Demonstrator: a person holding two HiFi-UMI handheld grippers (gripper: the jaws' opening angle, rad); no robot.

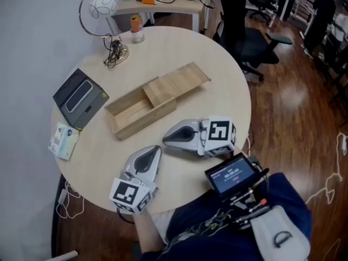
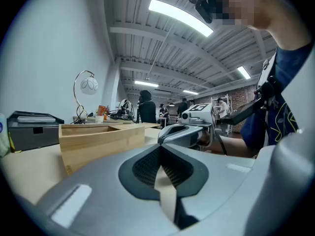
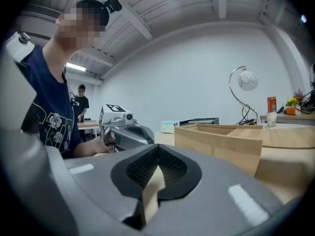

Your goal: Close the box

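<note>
A long pale wooden box [image 1: 142, 109] lies in the middle of the round table [image 1: 228, 86]. Its sliding lid [image 1: 176, 82] is pushed toward the far right, so the near-left half stands uncovered. My left gripper [image 1: 156, 150] rests on the table in front of the box, shut and empty. My right gripper [image 1: 165, 138] lies just right of it, also shut and empty, tip pointing left. In the left gripper view the box [image 2: 98, 137] sits ahead on the left, with the right gripper [image 2: 189, 132] beyond my own left gripper [image 2: 161, 168]. The right gripper view shows the box [image 3: 221, 137] at right and the left gripper [image 3: 125, 132] at left.
A curved desk lamp [image 1: 100, 7] with a cable, a can [image 1: 135, 22] and a small glass stand at the table's far edge. A black device [image 1: 80, 98] and a tissue pack [image 1: 64, 140] lie at the left. A small screen [image 1: 232, 175] hangs at the person's waist. An office chair [image 1: 239, 26] stands beyond.
</note>
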